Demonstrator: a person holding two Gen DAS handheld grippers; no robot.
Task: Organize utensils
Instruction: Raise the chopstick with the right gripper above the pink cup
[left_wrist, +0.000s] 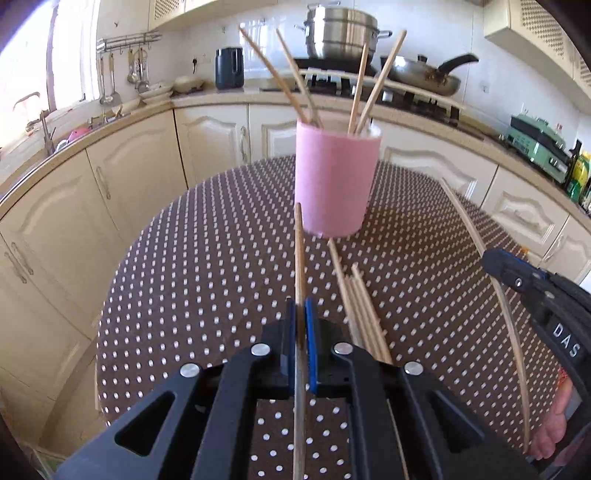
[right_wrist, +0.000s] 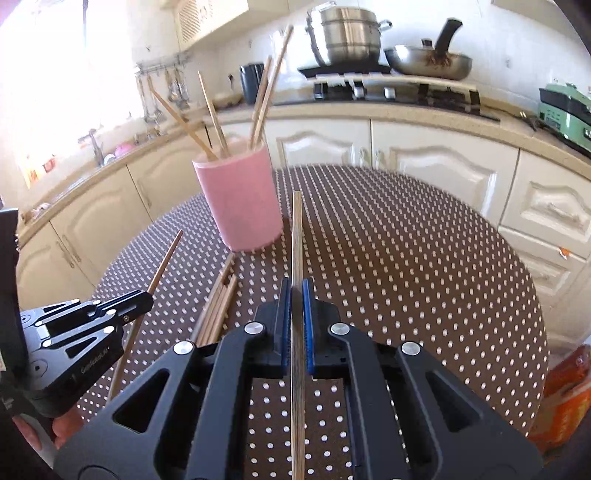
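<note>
A pink holder (left_wrist: 335, 181) stands on the dotted table (left_wrist: 207, 266) with several wooden chopsticks (left_wrist: 299, 81) upright in it; it also shows in the right wrist view (right_wrist: 240, 199). My left gripper (left_wrist: 300, 314) is shut on a chopstick (left_wrist: 300, 251) that points toward the holder. My right gripper (right_wrist: 295, 295) is shut on another chopstick (right_wrist: 296, 236), right of the holder. A bundle of loose chopsticks (left_wrist: 360, 306) lies on the table between the grippers, also visible in the right wrist view (right_wrist: 218, 302).
The right gripper (left_wrist: 535, 288) shows at the right edge of the left wrist view with its chopstick (left_wrist: 491, 258). The left gripper (right_wrist: 92, 317) shows at the left of the right wrist view. Kitchen cabinets (right_wrist: 406, 155) and a stove with pots (right_wrist: 347, 37) stand behind the table.
</note>
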